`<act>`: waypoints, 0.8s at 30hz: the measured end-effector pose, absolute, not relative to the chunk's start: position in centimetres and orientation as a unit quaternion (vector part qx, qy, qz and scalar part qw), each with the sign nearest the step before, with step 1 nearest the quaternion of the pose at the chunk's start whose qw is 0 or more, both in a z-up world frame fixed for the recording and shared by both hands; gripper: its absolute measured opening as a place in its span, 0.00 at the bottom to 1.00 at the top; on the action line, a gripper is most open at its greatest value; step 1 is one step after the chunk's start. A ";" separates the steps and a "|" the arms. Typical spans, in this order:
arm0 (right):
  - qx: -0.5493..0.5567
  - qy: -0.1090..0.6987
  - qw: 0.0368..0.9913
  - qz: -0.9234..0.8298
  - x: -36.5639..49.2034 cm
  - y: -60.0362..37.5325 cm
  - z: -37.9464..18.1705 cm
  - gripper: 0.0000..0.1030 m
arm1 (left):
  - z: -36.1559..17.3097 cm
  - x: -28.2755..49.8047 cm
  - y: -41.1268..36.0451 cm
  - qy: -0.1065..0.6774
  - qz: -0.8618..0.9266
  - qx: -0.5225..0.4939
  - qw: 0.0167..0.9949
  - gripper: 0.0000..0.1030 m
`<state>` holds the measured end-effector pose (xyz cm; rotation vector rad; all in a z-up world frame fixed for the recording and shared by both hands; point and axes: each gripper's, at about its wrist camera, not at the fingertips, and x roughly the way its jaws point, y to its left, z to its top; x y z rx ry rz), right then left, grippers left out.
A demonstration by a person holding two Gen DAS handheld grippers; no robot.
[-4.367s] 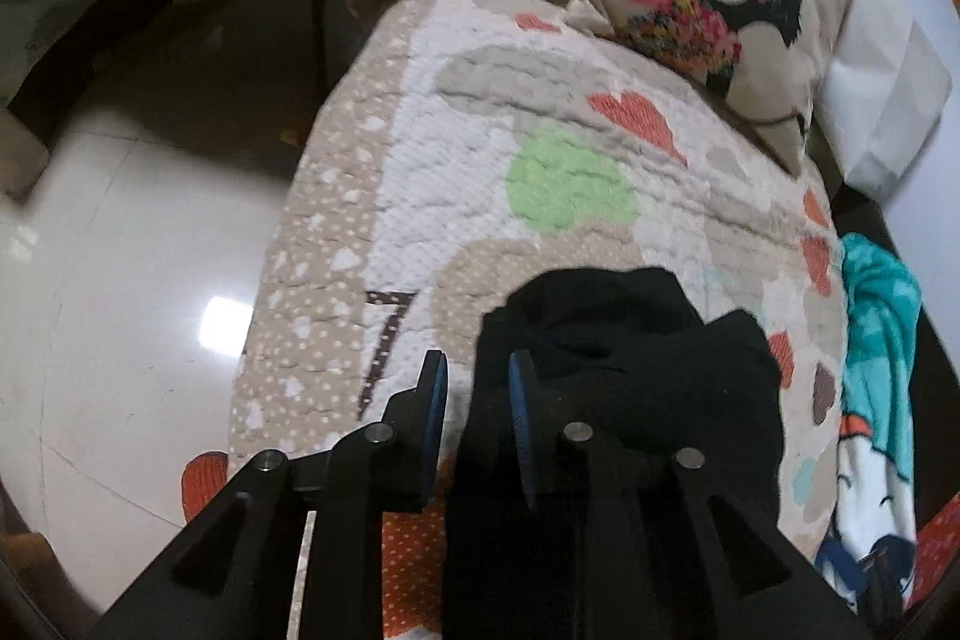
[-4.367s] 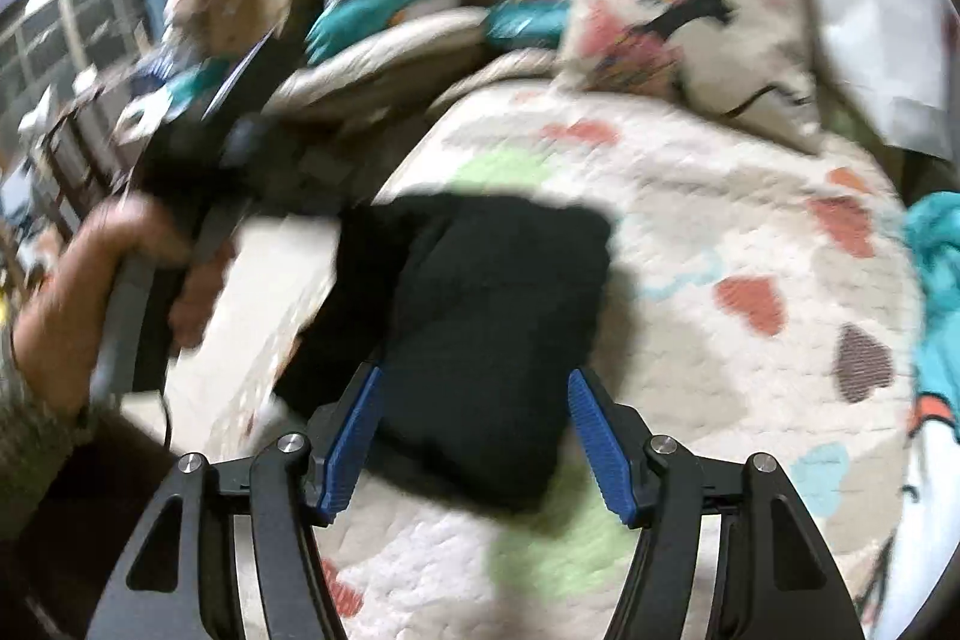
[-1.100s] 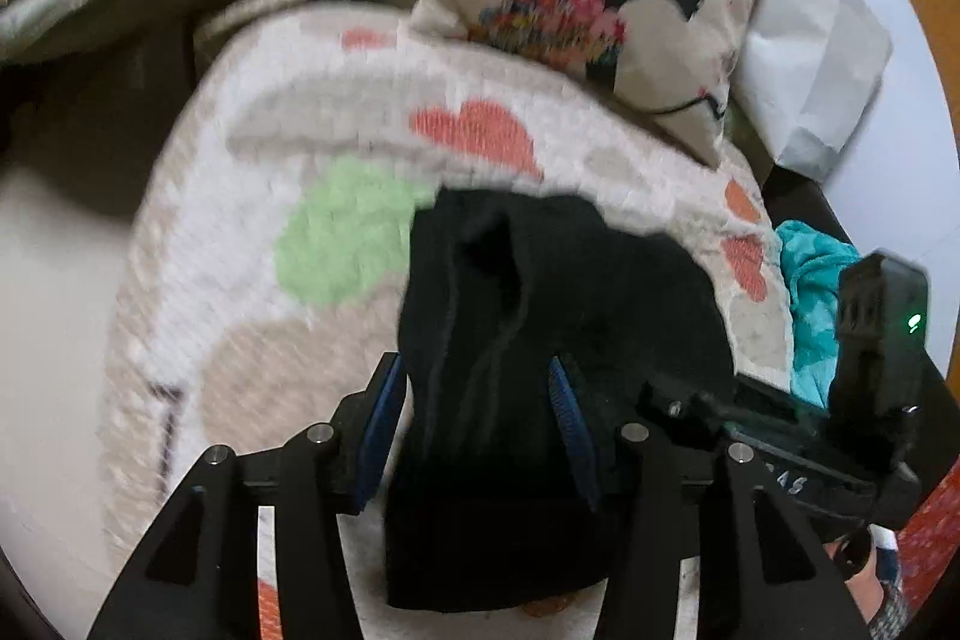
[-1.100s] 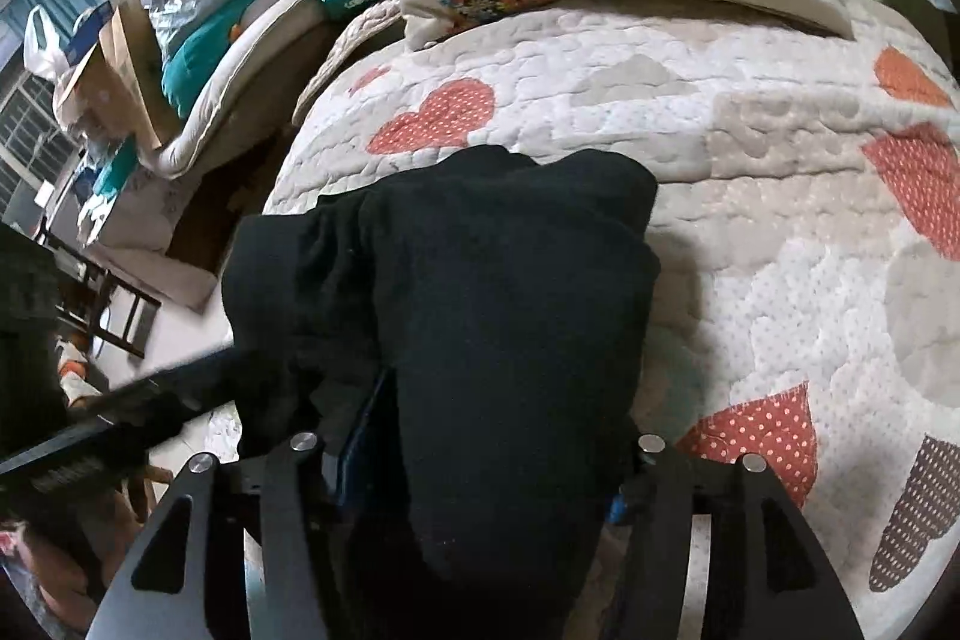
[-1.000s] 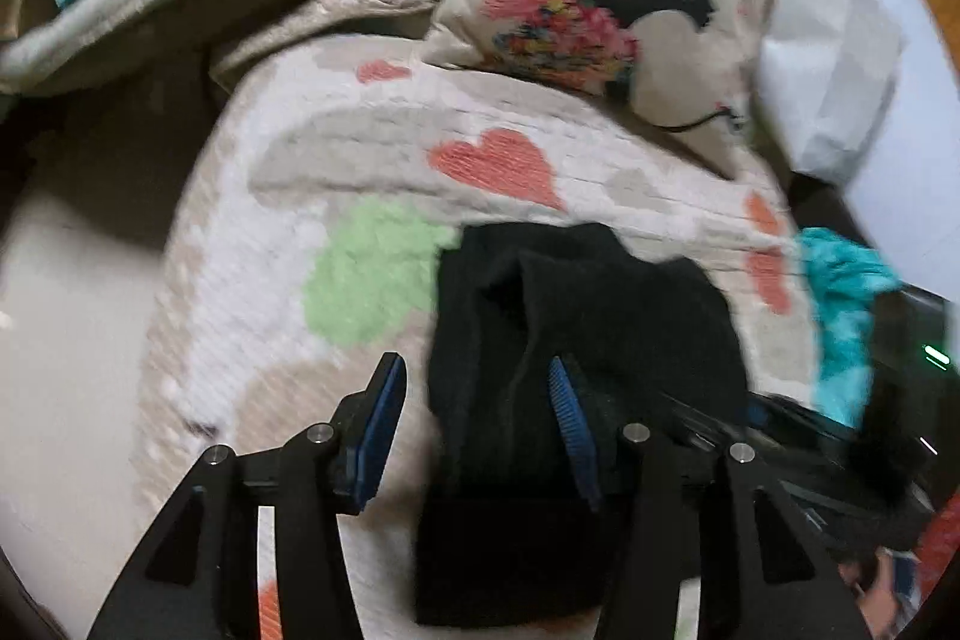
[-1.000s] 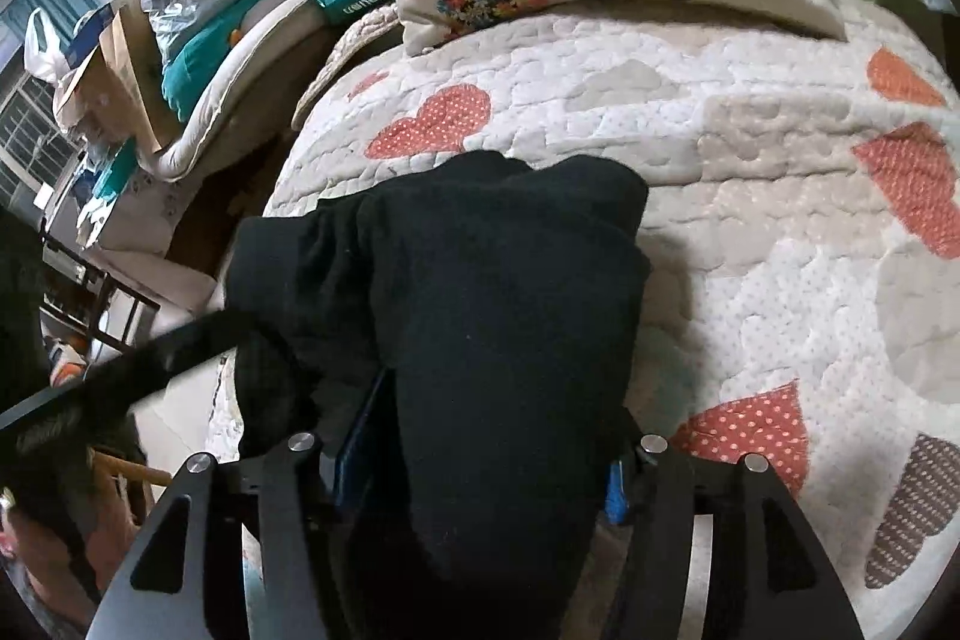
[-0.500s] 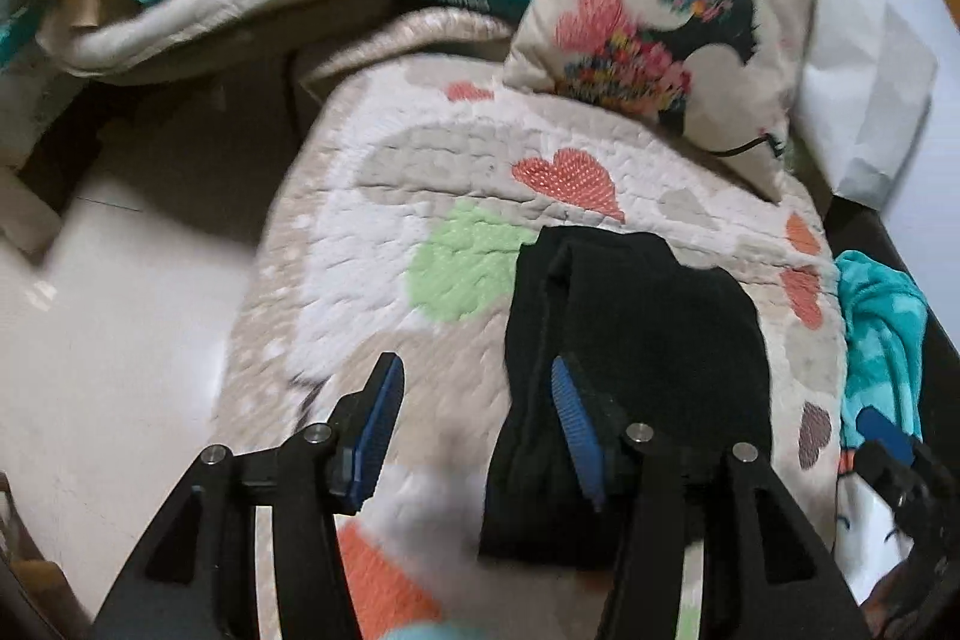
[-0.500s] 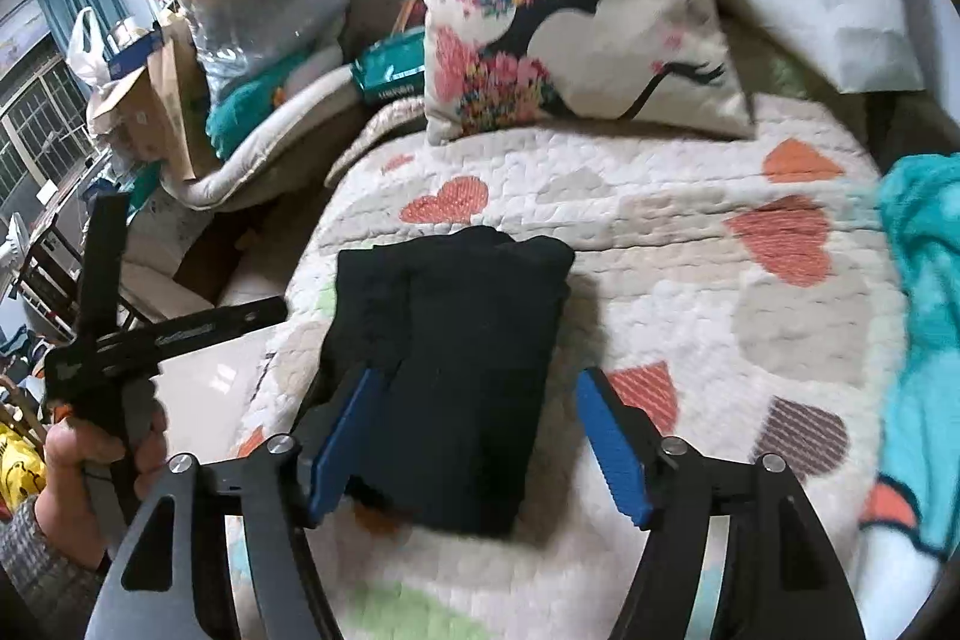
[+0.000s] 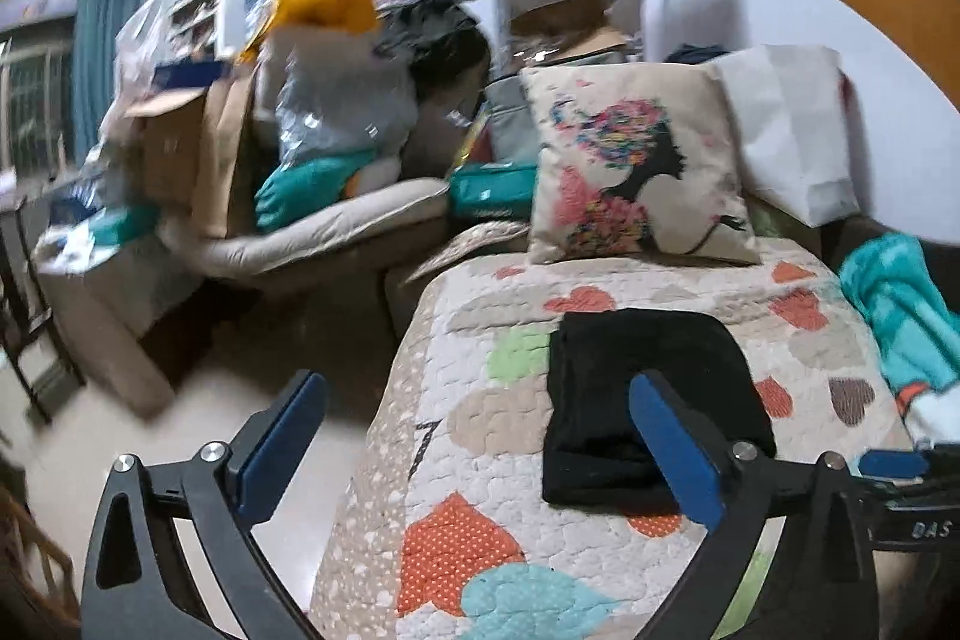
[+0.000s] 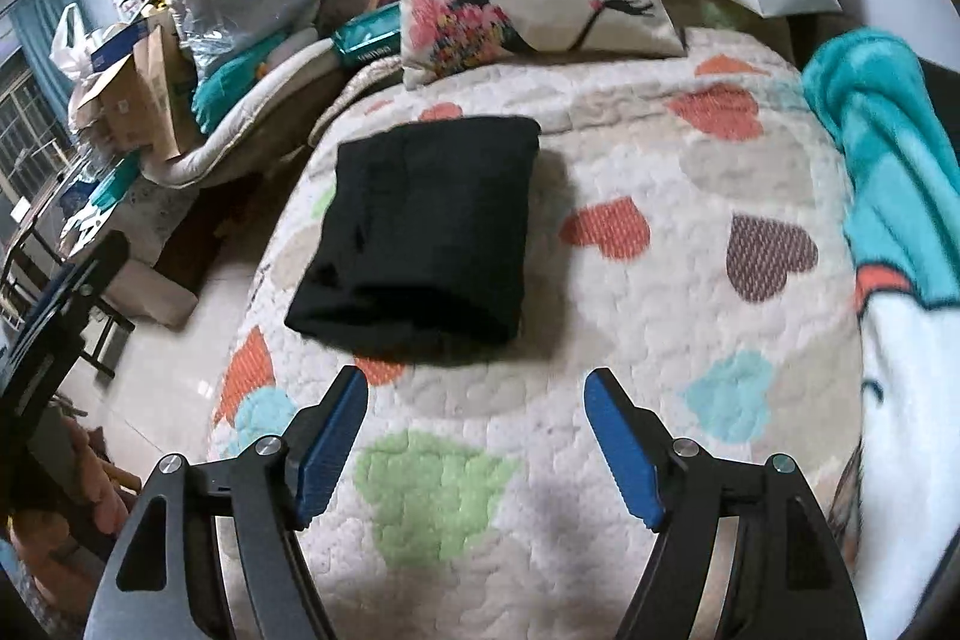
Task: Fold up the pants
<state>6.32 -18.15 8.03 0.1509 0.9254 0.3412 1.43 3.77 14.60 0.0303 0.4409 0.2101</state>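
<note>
black pants (image 10: 420, 226) lie folded near the quilt's (image 10: 660, 316) left edge. left tongs (image 9: 480, 448) and right tongs (image 10: 477, 439) gape wide, empty. folding looks finished; next, perhaps only tidying.

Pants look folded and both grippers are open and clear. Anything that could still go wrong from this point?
The folded black pants lie close to the quilt's left edge, above the floor; a nudge could slide them off. The near end looks loosely layered and may spring open. The left gripper frames the bundle's near corner and could snag it.
</note>
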 end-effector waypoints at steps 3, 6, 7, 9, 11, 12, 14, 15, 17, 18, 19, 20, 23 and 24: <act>0.061 0.436 0.885 0.151 5.9 -17.9 8.1 0.77 | 14.5 1.2 2.7 0.220 0.081 0.030 0.972 0.99; 0.056 0.429 0.890 0.141 5.7 -17.9 8.2 0.78 | 14.3 1.4 2.2 0.237 0.064 0.032 0.969 0.99; 0.057 0.428 0.891 0.138 5.7 -17.9 8.2 0.78 | 14.1 1.6 2.2 0.242 0.059 0.028 0.968 0.99; 0.062 0.428 0.892 0.132 5.8 -18.1 8.0 0.78 | 14.0 1.7 2.2 0.246 0.054 0.017 0.968 0.99; 0.066 0.429 0.892 0.128 5.9 -18.2 7.7 0.78 | 14.0 1.9 2.5 0.255 0.050 -0.003 0.966 0.99; 0.066 0.430 0.891 0.128 5.9 -18.2 7.7 0.78 | 13.9 1.9 2.5 0.260 0.052 -0.010 0.964 0.99; 0.065 0.431 0.891 0.129 5.9 -18.0 7.5 0.78 | 13.5 2.4 3.1 0.283 0.057 -0.030 0.957 0.99; 0.064 0.432 0.890 0.129 5.9 -17.8 7.4 0.79 | 13.2 2.7 3.2 0.295 0.059 -0.038 0.953 0.99; 0.059 0.435 0.889 0.132 5.9 -17.4 7.1 0.79 | 12.6 3.3 3.7 0.318 0.060 -0.054 0.945 0.99; 0.055 0.437 0.887 0.135 5.9 -17.1 6.9 0.79 | 12.4 3.4 3.9 0.324 0.061 -0.058 0.942 0.99; 0.052 0.439 0.887 0.137 5.9 -16.9 6.7 0.79 | 12.2 3.6 4.0 0.330 0.070 -0.056 0.940 0.99; 0.050 0.440 0.886 0.138 5.9 -16.8 6.6 0.79 | 12.0 3.7 4.0 0.333 0.077 -0.052 0.938 0.99; 0.038 0.444 0.884 0.142 5.8 -16.2 6.2 0.79 | 11.6 4.0 4.3 0.343 0.091 -0.048 0.934 0.99; 0.034 0.445 0.884 0.143 5.8 -16.0 6.1 0.79 | 11.5 4.1 4.4 0.348 0.092 -0.050 0.932 0.99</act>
